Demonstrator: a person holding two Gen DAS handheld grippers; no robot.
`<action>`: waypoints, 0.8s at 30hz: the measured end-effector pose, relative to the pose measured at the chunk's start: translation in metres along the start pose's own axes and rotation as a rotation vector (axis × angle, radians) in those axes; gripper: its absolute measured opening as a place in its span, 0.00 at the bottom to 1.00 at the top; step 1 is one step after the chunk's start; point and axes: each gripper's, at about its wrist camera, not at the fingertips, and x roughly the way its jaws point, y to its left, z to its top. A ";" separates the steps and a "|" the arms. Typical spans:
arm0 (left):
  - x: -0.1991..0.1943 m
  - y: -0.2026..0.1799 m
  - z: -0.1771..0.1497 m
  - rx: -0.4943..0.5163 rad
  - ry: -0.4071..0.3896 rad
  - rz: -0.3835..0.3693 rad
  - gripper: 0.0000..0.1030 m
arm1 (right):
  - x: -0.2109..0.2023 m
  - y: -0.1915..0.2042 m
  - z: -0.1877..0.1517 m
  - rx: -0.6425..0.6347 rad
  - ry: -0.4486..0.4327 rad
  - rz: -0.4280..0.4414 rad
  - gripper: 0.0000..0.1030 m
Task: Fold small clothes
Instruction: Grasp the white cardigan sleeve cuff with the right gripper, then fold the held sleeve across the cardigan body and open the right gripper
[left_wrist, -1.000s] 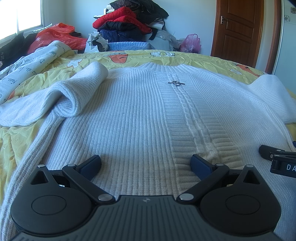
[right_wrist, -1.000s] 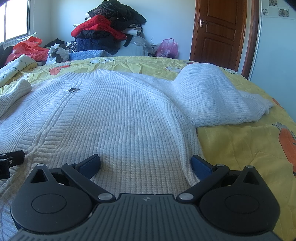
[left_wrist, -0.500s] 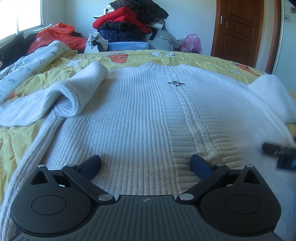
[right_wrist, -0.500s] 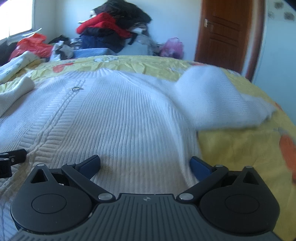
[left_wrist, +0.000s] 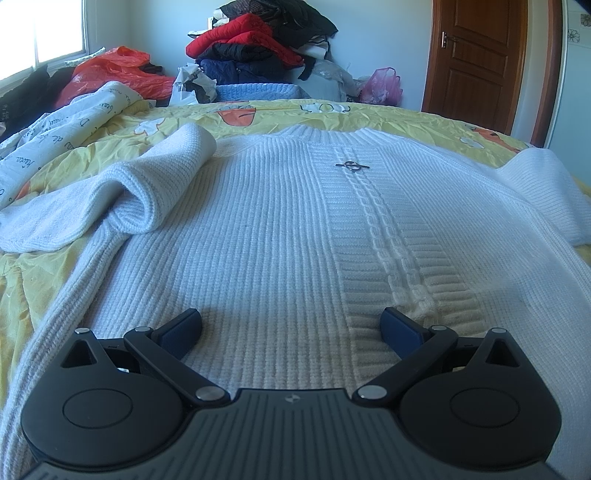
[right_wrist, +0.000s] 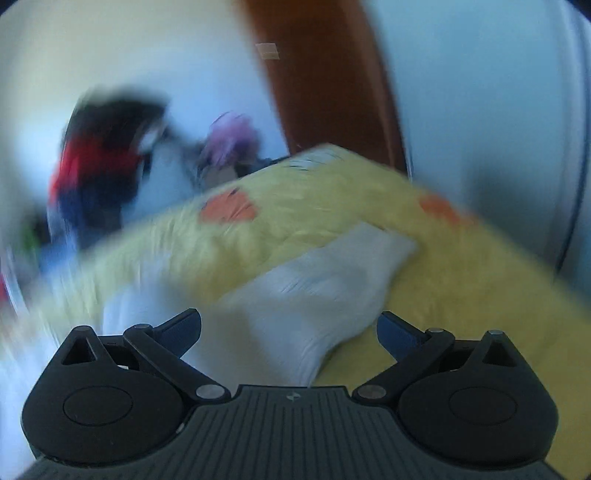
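Sunlit from a window on the left, the bedroom is cluttered: a heap of red, black and navy clothes is piled against the far wall beside a brown wooden door, and the yellow cartoon-print bedspread covers the bed. Spread flat on it, front up, lies the white ribbed knit sweater with a cable band down its middle and a small metal clasp below the neckline.

From where I stand, the folding looks barely begun. The body of the sweater is smoothed out, hem toward the person, collar away. The left knitted sleeve is bent over itself in a loose roll, its cuff end resting at the shoulder; it is not laid neatly across the chest. The right knitted sleeve lies out to the side on the bedspread. Both sleeves need bringing in, then the body needs folding up.

The left gripper hovers low over the hem, its blue-padded fingers spread wide with only flat knit between them, gripping nothing. The right gripper is also spread apart and empty; its view is heavily blurred, but it seems aimed at the white sleeve cloth lying on the yellow cover. I judge that sleeve to be its target, though whether the fingers touch the cloth I cannot tell.
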 end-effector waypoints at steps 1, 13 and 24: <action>0.000 0.000 0.000 0.000 0.000 0.000 1.00 | 0.006 -0.025 0.010 0.154 -0.001 0.045 1.00; -0.001 0.000 0.000 -0.001 0.000 0.000 1.00 | 0.073 -0.065 0.017 0.358 -0.067 0.020 0.78; -0.001 0.000 0.000 -0.001 -0.001 -0.002 1.00 | 0.071 -0.034 0.027 0.233 -0.128 -0.051 0.17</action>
